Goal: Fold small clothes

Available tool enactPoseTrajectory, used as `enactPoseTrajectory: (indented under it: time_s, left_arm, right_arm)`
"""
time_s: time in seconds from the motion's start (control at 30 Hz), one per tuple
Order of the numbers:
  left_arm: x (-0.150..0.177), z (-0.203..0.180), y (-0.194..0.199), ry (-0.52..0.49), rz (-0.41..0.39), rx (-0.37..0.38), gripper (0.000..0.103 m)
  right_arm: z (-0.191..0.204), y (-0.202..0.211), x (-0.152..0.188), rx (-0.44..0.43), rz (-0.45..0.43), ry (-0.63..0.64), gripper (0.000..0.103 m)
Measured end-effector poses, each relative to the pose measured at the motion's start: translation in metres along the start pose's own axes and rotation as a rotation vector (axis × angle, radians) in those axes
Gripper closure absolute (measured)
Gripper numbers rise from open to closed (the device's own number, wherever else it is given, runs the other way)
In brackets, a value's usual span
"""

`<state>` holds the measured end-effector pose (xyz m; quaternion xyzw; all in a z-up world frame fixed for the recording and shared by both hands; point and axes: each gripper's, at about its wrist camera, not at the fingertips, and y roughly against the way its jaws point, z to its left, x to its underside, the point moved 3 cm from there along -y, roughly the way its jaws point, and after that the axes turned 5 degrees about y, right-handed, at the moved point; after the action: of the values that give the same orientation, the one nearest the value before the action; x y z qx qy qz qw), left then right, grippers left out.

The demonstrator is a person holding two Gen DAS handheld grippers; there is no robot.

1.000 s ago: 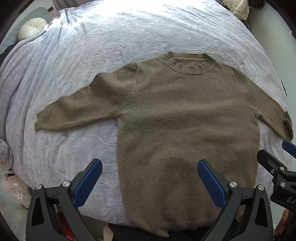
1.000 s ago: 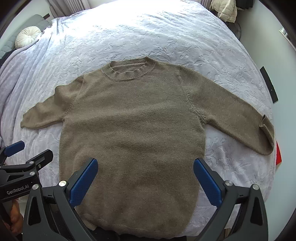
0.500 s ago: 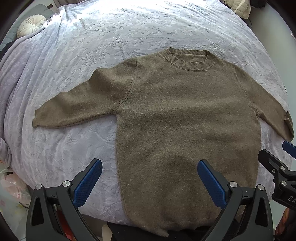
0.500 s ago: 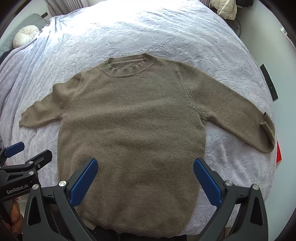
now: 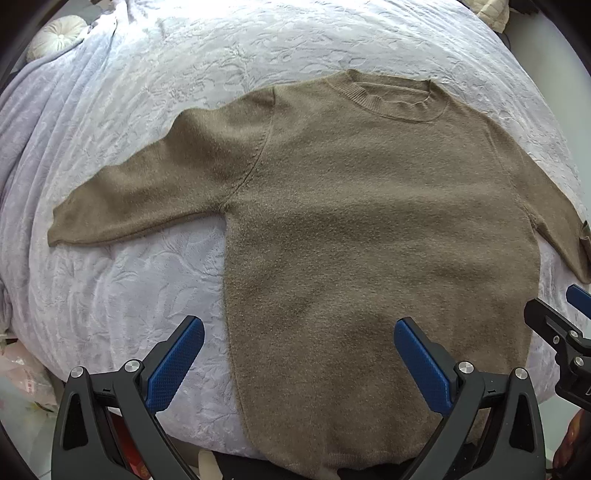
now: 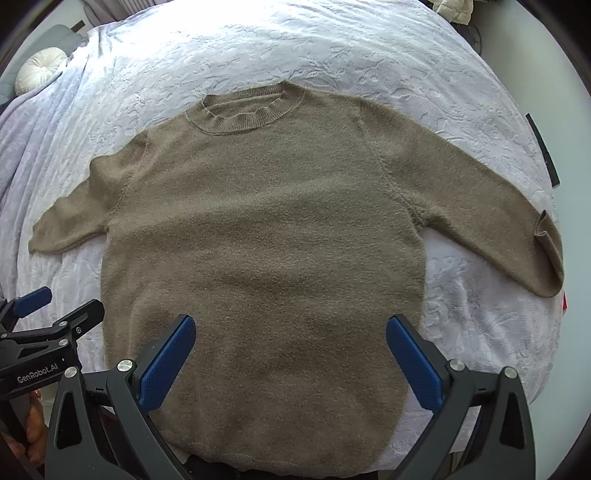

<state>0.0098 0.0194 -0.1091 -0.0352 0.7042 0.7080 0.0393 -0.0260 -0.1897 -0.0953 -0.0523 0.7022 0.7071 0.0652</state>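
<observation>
An olive-brown knit sweater (image 5: 369, 221) lies flat, front up, on a pale quilted bedspread (image 5: 129, 295), both sleeves spread out sideways. It also shows in the right wrist view (image 6: 266, 236). Its collar (image 6: 247, 110) points away from me and its hem hangs at the near bed edge. My left gripper (image 5: 299, 354) is open and empty above the lower left part of the body. My right gripper (image 6: 290, 354) is open and empty above the lower middle of the body. The right sleeve's cuff (image 6: 546, 240) is turned back.
A round white cushion (image 5: 55, 37) lies at the far left of the bed. A cream garment (image 6: 454, 7) sits at the far right corner. A dark strip (image 6: 543, 147) lies beyond the bed's right edge. The right gripper (image 5: 565, 332) shows at the left view's right edge.
Both grippers have moved forward over the sweater, so it fills more of each view. Both stay open. The sweater has not moved.
</observation>
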Motion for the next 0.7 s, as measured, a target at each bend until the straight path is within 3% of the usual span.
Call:
enactPoseTrajectory:
  time_s: [0.7]
  left_arm:
    - [-0.012, 0.028, -0.043, 0.072, 0.046, 0.036, 0.0]
  right_arm:
    - [0.022, -0.035, -0.014, -0.008, 0.064, 0.058, 0.0]
